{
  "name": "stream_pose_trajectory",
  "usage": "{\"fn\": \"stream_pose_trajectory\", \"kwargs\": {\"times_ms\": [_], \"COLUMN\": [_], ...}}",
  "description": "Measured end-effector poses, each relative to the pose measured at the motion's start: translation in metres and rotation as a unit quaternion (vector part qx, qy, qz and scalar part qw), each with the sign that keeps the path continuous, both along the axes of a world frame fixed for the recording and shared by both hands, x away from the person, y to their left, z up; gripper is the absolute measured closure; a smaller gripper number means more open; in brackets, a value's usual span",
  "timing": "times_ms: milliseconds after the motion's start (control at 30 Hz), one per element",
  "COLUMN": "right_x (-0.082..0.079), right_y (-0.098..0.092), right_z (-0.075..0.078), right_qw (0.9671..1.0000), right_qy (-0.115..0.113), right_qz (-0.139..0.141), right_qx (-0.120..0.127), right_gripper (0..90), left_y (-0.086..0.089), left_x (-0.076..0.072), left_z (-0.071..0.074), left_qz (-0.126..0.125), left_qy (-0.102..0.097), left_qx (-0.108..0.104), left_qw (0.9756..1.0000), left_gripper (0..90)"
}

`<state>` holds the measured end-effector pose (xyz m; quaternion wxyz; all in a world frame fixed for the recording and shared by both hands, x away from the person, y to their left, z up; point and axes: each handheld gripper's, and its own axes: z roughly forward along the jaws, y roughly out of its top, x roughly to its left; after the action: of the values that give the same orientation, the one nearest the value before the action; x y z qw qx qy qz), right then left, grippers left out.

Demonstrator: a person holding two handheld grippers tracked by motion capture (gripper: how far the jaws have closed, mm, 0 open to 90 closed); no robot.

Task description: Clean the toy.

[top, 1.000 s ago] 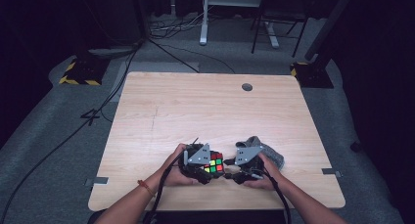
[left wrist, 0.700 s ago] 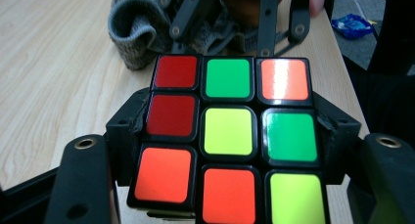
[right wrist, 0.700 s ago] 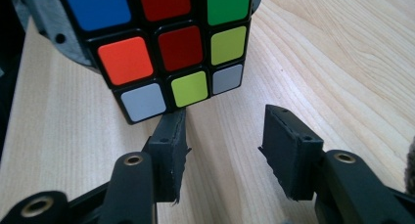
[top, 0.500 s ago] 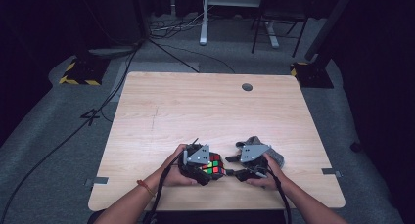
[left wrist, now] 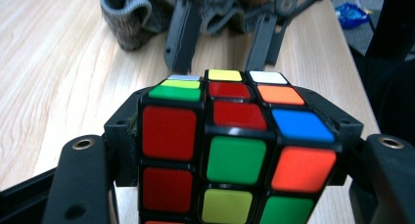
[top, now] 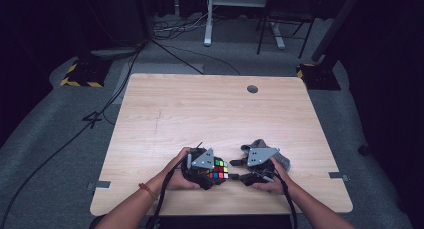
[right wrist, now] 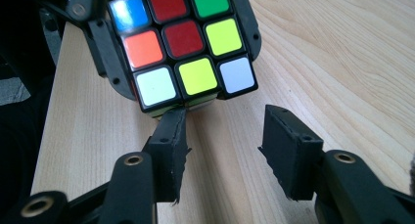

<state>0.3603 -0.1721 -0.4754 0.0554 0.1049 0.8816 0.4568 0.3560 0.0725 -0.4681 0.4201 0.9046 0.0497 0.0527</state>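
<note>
A scrambled Rubik's cube is held just above the near part of the wooden table. My left gripper is shut on it, one jaw on each side of the cube. My right gripper faces the cube from the right and stands open, with bare table between its fingers. In the right gripper view the right gripper sits just short of the cube's white and yellow row; its left fingertip is right at the cube's lower edge.
A grey knitted cloth lies by the right hand, also behind the right gripper's jaws as grey knitted cloth. A round hole is near the table's far edge. The near table edge is just behind both hands.
</note>
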Motion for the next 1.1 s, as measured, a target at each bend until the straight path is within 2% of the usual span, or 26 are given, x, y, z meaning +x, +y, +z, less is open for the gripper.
{"fn": "stream_pose_trajectory", "kwargs": {"times_ms": [100, 233, 333, 400, 433, 500, 533, 567, 633, 667, 767, 833, 867, 1000, 1100], "right_x": [0.000, -0.002, -0.002, -0.002, -0.002, -0.002, -0.002, -0.002, -0.001, 0.000, 0.004, 0.007, 0.008, 0.014, 0.023], "right_y": [0.000, 0.004, 0.004, 0.001, -0.001, -0.006, -0.010, -0.014, -0.023, -0.028, -0.042, -0.052, -0.058, -0.076, -0.087], "right_z": [0.001, 0.000, 0.001, 0.004, 0.006, 0.013, 0.016, 0.020, 0.027, 0.031, 0.041, 0.045, 0.045, 0.029, 0.011], "right_qw": [1.0000, 1.0000, 0.9999, 0.9999, 0.9998, 0.9995, 0.9994, 0.9989, 0.9981, 0.9974, 0.9948, 0.9925, 0.9916, 0.9864, 0.9824], "right_qy": [0.003, 0.000, 0.000, -0.008, -0.011, -0.021, -0.024, -0.028, -0.035, -0.039, -0.046, -0.046, -0.046, -0.032, -0.010], "right_qz": [0.002, 0.006, 0.004, 0.000, -0.005, -0.017, -0.022, -0.033, -0.048, -0.057, -0.086, -0.106, -0.113, -0.139, -0.159], "right_qx": [0.008, -0.004, -0.009, -0.013, -0.015, -0.016, -0.013, -0.015, -0.019, -0.020, -0.031, -0.040, -0.044, -0.083, -0.098], "right_gripper": [51.0, 50.4, 48.9, 47.6, 47.0, 45.3, 45.1, 44.5, 43.1, 42.8, 40.8, 39.8, 39.7, 37.8, 37.0], "left_y": [0.000, 0.001, 0.003, 0.003, 0.003, 0.005, 0.006, 0.009, 0.013, 0.015, 0.016, 0.015, 0.014, 0.012, 0.012], "left_x": [0.000, 0.001, 0.002, 0.002, 0.002, -0.001, -0.002, -0.003, -0.004, -0.004, -0.005, -0.005, -0.005, -0.004, -0.002], "left_z": [-0.004, -0.004, -0.007, -0.009, -0.011, -0.014, -0.016, -0.017, -0.017, -0.017, -0.020, -0.022, -0.024, -0.027, -0.027], "left_qz": [0.005, 0.003, 0.006, 0.013, 0.016, 0.048, 0.052, 0.049, 0.051, 0.052, 0.064, 0.058, 0.056, 0.062, 0.063], "left_qy": [0.001, 0.004, 0.011, 0.020, 0.028, 0.020, 0.018, 0.018, 0.028, 0.030, 0.028, 0.037, 0.032, 0.032, 0.037], "left_qx": [0.009, 0.009, 0.025, 0.045, 0.053, 0.074, 0.072, 0.071, 0.068, 0.064, 0.074, 0.081, 0.083, 0.078, 0.075], "left_qw": [1.0000, 0.9999, 0.9996, 0.9987, 0.9981, 0.9959, 0.9959, 0.9961, 0.9960, 0.9962, 0.9948, 0.9944, 0.9944, 0.9945, 0.9945], "left_gripper": [32.3, 32.8, 30.2, 24.6, 21.5, 17.5, 15.2, 16.6, 15.3, 16.0, 19.6, 20.6, 20.7, 22.0, 21.1]}}
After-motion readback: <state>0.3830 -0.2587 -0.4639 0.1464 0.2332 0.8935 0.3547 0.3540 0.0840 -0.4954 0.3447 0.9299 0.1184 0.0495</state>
